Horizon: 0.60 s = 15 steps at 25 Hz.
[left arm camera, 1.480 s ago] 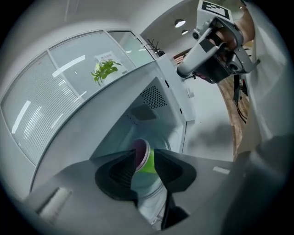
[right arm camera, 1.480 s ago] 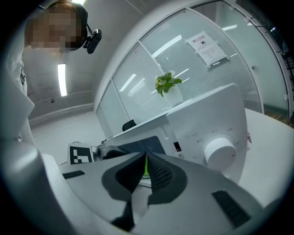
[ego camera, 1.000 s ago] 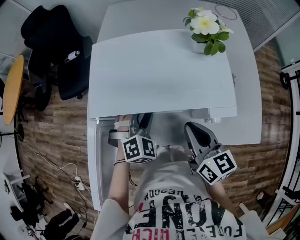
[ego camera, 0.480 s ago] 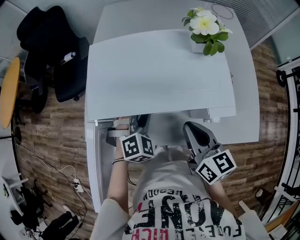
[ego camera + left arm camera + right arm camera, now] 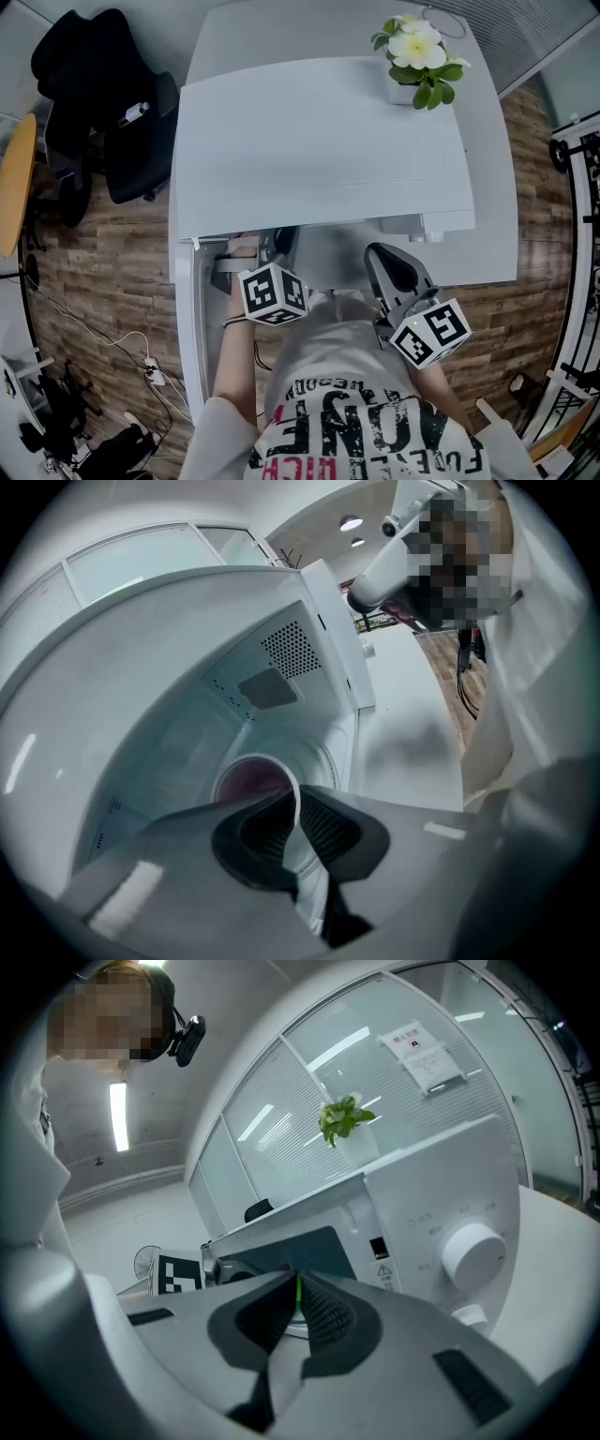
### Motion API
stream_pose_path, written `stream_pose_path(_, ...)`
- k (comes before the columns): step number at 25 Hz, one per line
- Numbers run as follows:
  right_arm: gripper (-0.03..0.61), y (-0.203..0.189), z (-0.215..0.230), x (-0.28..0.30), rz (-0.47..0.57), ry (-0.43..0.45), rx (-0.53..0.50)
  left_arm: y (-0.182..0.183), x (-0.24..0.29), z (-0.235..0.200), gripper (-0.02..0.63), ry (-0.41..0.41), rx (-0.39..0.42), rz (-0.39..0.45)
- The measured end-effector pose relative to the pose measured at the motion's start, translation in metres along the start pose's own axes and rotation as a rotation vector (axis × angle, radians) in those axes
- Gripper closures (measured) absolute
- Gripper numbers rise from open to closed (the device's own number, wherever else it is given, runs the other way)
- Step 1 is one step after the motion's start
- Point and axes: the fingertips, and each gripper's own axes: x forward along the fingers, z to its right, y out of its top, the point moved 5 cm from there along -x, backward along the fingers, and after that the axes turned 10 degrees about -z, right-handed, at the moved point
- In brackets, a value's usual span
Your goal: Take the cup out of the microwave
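Note:
The white cup (image 5: 251,778), dark reddish inside, stands on the turntable inside the open white microwave (image 5: 319,141). My left gripper (image 5: 298,822) reaches into the cavity. Its jaws are closing, with the cup's near wall pinched between the two pads. In the head view only the left gripper's (image 5: 279,246) marker cube and rear show, because the tips are hidden under the microwave's top. My right gripper (image 5: 392,270) hangs in front of the microwave's right side. The right gripper (image 5: 297,1302) is shut with nothing in it.
The microwave door (image 5: 192,328) hangs open to the left of my left arm. The control knob (image 5: 472,1252) is on the right front panel. A potted flower (image 5: 417,56) stands on the microwave's back right corner. A dark chair (image 5: 103,103) stands to the left of the table.
The left gripper's marker cube has edged slightly towards the microwave opening. The right gripper has stayed where it was.

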Motion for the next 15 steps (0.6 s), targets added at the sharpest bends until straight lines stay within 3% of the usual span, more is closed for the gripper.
stream_pose_path(15,0.557,-0.007,-0.018,0.006,0.015,-0.031,-0.007,0.001,-0.023,-0.003,0.583,0.013,0.003,0.077)
